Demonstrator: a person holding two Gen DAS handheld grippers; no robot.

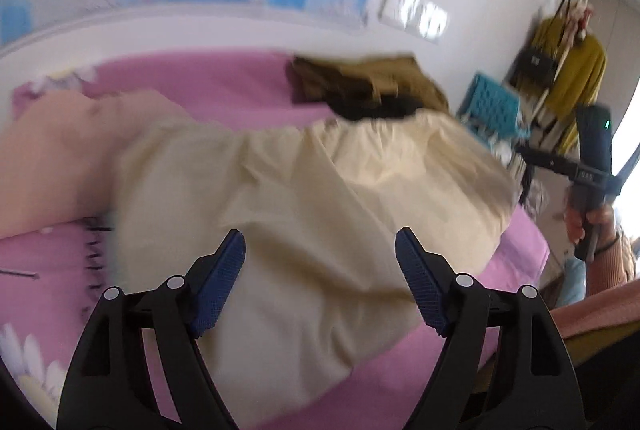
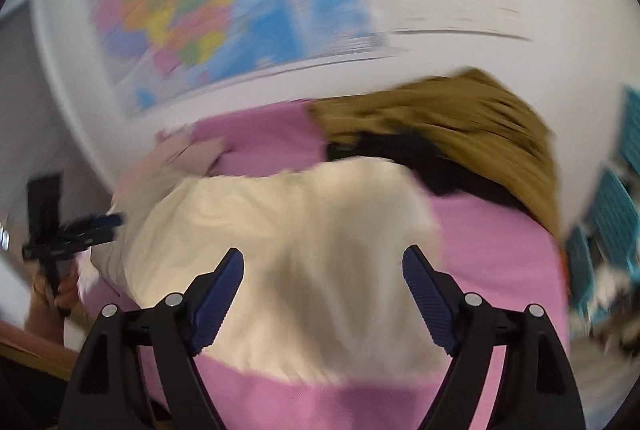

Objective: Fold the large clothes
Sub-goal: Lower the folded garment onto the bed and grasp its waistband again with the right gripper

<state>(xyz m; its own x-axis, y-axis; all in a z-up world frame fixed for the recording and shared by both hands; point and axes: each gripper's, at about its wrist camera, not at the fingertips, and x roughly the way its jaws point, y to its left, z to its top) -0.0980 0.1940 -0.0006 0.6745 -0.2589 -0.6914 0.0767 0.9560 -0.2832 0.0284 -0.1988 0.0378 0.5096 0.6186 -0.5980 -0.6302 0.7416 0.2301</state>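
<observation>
A large cream garment (image 1: 312,190) lies bunched on the pink bedsheet (image 1: 224,82); it also shows in the right wrist view (image 2: 296,230). My left gripper (image 1: 320,250) is open and empty, just above its near part. My right gripper (image 2: 322,270) is open and empty over the garment's near edge. The right gripper's body (image 1: 592,166) shows at the far right in the left wrist view. The left gripper (image 2: 84,226) shows at the left edge in the right wrist view, seemingly shut. Both views are motion-blurred.
An olive-brown garment (image 2: 460,122) over a black one (image 2: 404,154) lies at the bed's far side. A pale pink cloth (image 1: 60,154) lies left. A map poster (image 2: 224,14) hangs on the white wall. Teal crates (image 1: 492,106) and hanging clothes (image 1: 576,70) stand right.
</observation>
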